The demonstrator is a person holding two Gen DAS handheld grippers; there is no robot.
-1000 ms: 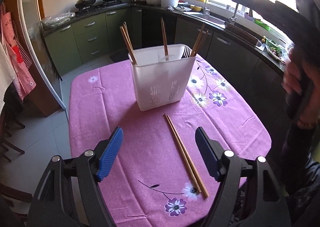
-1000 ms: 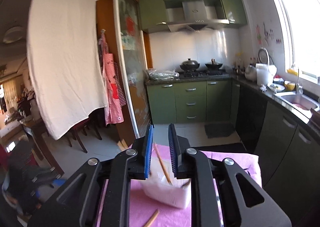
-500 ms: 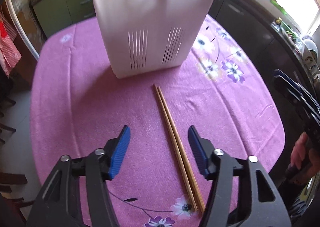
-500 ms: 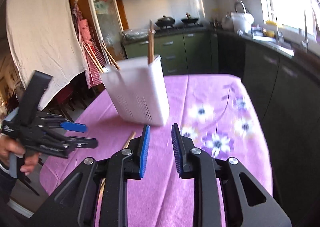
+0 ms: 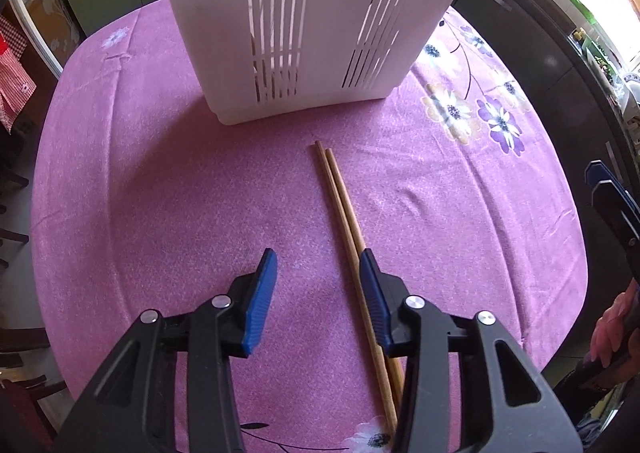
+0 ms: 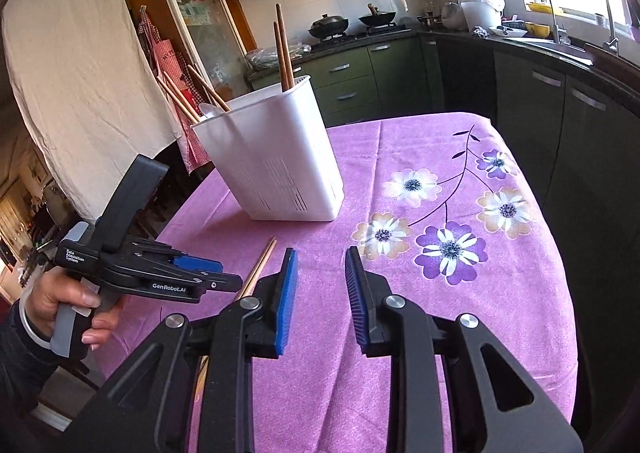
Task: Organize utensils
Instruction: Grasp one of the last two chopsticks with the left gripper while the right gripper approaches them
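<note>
A pair of wooden chopsticks (image 5: 344,213) lies on the purple tablecloth in front of a white slotted utensil holder (image 5: 316,33). My left gripper (image 5: 318,273) is open and low over the cloth, its right finger just over the chopsticks' near part. In the right wrist view the holder (image 6: 276,161) stands upright with several chopsticks in it. The loose pair (image 6: 260,269) lies between the left gripper (image 6: 192,277) and my right gripper (image 6: 320,285), which is open, empty and above the cloth.
The round table (image 6: 460,325) has a purple flowered cloth. Dark and green kitchen cabinets (image 6: 560,101) run along the far and right sides. A white sheet (image 6: 80,73) and chairs stand to the left.
My left gripper has moved forward and down toward the chopsticks and narrowed its opening. My right gripper has tipped down toward the table and opened wider.
</note>
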